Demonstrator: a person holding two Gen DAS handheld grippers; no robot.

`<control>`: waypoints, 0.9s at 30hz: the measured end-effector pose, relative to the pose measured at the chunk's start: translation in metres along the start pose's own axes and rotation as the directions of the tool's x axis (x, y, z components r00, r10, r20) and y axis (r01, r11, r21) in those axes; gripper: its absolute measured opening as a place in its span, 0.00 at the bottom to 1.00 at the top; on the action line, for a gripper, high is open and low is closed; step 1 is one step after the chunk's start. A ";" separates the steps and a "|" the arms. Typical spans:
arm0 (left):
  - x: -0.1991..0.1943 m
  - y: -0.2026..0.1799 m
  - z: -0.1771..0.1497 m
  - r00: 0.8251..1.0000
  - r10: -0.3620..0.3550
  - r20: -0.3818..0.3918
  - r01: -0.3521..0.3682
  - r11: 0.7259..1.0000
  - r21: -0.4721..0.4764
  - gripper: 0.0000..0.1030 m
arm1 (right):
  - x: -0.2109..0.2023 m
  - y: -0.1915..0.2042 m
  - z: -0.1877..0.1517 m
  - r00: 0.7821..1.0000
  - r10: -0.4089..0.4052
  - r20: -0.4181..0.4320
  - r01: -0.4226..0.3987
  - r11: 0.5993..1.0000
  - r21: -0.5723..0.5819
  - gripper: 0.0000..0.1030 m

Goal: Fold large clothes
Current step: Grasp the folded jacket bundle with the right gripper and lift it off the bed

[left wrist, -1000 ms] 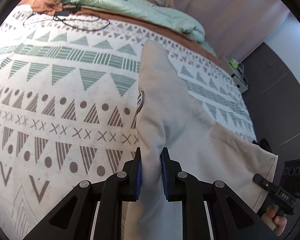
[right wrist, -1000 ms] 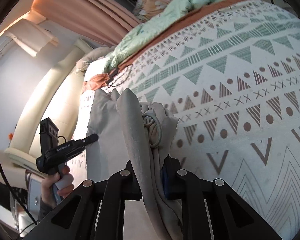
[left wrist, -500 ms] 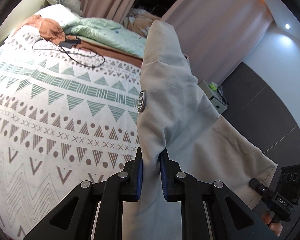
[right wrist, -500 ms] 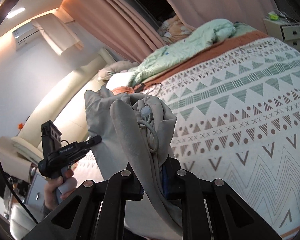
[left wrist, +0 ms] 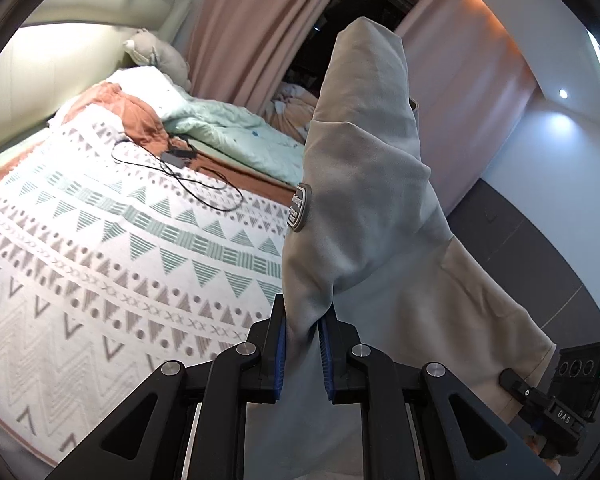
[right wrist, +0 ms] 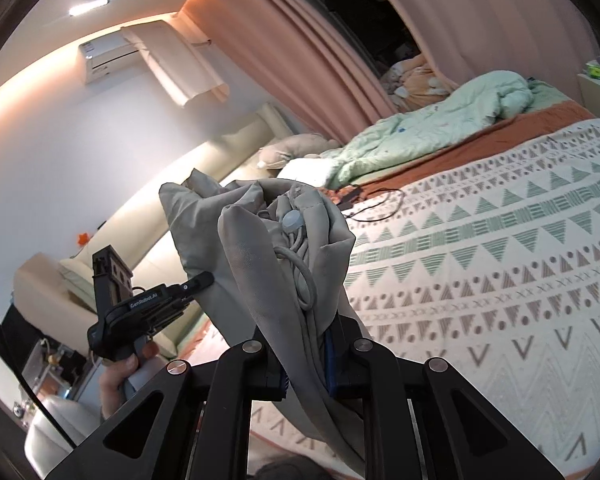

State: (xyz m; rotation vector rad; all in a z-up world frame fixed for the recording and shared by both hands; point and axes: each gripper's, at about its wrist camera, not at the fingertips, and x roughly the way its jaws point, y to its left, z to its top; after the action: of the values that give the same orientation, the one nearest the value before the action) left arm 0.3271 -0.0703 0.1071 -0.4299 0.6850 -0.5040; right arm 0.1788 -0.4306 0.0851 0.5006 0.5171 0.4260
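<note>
Each tool is built from matte black plastic links, angular and triangular in outline, with triangular cut-outs near the base. Round silver screw heads mark the pivots, four per tool. The left tool [left wrist: 303, 354] has fingers [left wrist: 278, 350] lined with blue pads. The right tool [right wrist: 306, 364] is of the same construction, with blue pads on the inner faces. Seen from the side, the right tool carries white lettering "DAS" and a black block with three round ports; the left tool carries white lettering on its black body and a pistol-style handle.
</note>
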 end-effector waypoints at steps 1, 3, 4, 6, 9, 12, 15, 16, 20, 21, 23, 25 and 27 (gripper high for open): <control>-0.007 0.007 0.005 1.000 0.007 0.009 -0.007 1.000 -0.008 0.14 | 0.006 0.008 0.001 1.000 0.010 -0.008 -0.010 1.000 -0.006 0.14; -0.020 0.018 0.010 0.999 0.031 0.033 -0.031 0.999 -0.007 0.14 | 0.020 0.025 0.000 0.999 0.028 -0.025 -0.028 0.999 -0.024 0.14; -0.026 0.022 0.012 0.998 0.048 0.045 -0.048 0.999 0.000 0.14 | 0.026 0.034 -0.001 0.999 0.035 -0.035 -0.037 0.999 -0.035 0.14; -0.039 0.034 0.016 0.996 0.062 0.060 -0.062 0.998 -0.003 0.14 | 0.043 0.051 -0.003 0.997 0.048 -0.054 -0.051 0.997 -0.055 0.14; -0.052 0.057 0.025 0.994 0.086 0.074 -0.085 0.996 -0.023 0.14 | 0.068 0.077 -0.007 0.994 0.073 -0.081 -0.079 0.994 -0.075 0.14; -0.065 0.086 0.033 0.990 0.108 0.087 -0.104 0.993 -0.049 0.14 | 0.093 0.100 -0.012 0.989 0.099 -0.110 -0.109 0.990 -0.088 0.14; -0.084 0.118 0.045 0.987 0.115 0.109 -0.107 0.991 -0.079 0.14 | 0.118 0.124 -0.016 0.981 0.132 -0.141 -0.146 0.985 -0.091 0.14; -0.091 0.128 0.048 0.984 0.133 0.120 -0.125 0.989 -0.076 0.14 | 0.127 0.131 -0.018 0.978 0.142 -0.155 -0.158 0.983 -0.094 0.14; -0.114 0.164 0.059 0.975 0.172 0.144 -0.160 0.983 -0.088 0.14 | 0.169 0.167 -0.029 0.963 0.174 -0.207 -0.201 0.973 -0.114 0.14; -0.118 0.172 0.060 0.971 0.186 0.149 -0.174 0.981 -0.090 0.14 | 0.181 0.177 -0.033 0.957 0.185 -0.221 -0.214 0.970 -0.117 0.14; -0.127 0.191 0.064 0.965 0.212 0.155 -0.199 0.975 -0.096 0.13 | 0.202 0.195 -0.043 0.948 0.202 -0.246 -0.237 0.964 -0.120 0.14; -0.137 0.211 0.068 0.959 0.232 0.161 -0.216 0.970 -0.108 0.13 | 0.227 0.215 -0.053 0.934 0.225 -0.276 -0.267 0.955 -0.126 0.14; -0.150 0.232 0.071 0.953 0.249 0.175 -0.231 0.966 -0.116 0.13 | 0.247 0.234 -0.065 0.921 0.247 -0.301 -0.297 0.946 -0.131 0.14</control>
State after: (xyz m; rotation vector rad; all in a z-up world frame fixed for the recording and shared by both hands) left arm 0.3446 0.2143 0.1069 -0.4692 0.5702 -0.1978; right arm 0.2778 -0.0988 0.0757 0.3437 0.6794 0.8125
